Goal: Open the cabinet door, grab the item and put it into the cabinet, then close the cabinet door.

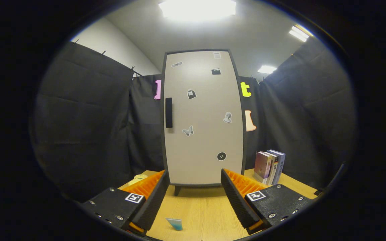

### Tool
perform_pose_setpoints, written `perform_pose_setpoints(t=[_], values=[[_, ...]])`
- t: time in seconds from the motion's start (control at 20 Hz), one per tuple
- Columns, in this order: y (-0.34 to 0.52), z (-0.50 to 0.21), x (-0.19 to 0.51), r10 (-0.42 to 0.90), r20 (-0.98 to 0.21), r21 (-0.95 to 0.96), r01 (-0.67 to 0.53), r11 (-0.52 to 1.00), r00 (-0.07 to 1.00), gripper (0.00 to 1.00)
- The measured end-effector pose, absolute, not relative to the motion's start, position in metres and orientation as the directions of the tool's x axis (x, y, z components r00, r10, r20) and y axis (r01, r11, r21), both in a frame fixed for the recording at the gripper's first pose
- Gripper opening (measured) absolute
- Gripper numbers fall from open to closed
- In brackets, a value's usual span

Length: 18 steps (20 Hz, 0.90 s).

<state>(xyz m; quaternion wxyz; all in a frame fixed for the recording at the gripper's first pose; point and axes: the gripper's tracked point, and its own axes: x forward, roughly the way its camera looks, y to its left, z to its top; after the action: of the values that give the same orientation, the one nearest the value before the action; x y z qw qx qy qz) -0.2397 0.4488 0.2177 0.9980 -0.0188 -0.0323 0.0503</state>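
Note:
A tall cabinet [202, 117] stands on the wooden table beyond my fingers, its pale door shut and dotted with small stickers. A dark vertical handle [168, 112] sits near the door's left side. My gripper [194, 177] is open, its two fingers spread wide with nothing between them, pointing at the cabinet's base. A small blue-and-white item [175, 223] lies on the table close in, between the fingers near their roots.
Several upright books [269, 166] stand on the table to the right of the cabinet. A yellowish object [138, 178] peeks out behind the left finger. The wooden table [199, 207] runs between me and the cabinet. Black cloth walls surround the booth.

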Motion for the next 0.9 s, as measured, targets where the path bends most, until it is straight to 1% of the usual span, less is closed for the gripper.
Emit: perform_pose_setpoints(t=[0.9], values=[[0.4466, 0.2196, -0.2351, 0.099, 0.070, -0.036, -0.097, 0.995, 0.993, 0.95]])
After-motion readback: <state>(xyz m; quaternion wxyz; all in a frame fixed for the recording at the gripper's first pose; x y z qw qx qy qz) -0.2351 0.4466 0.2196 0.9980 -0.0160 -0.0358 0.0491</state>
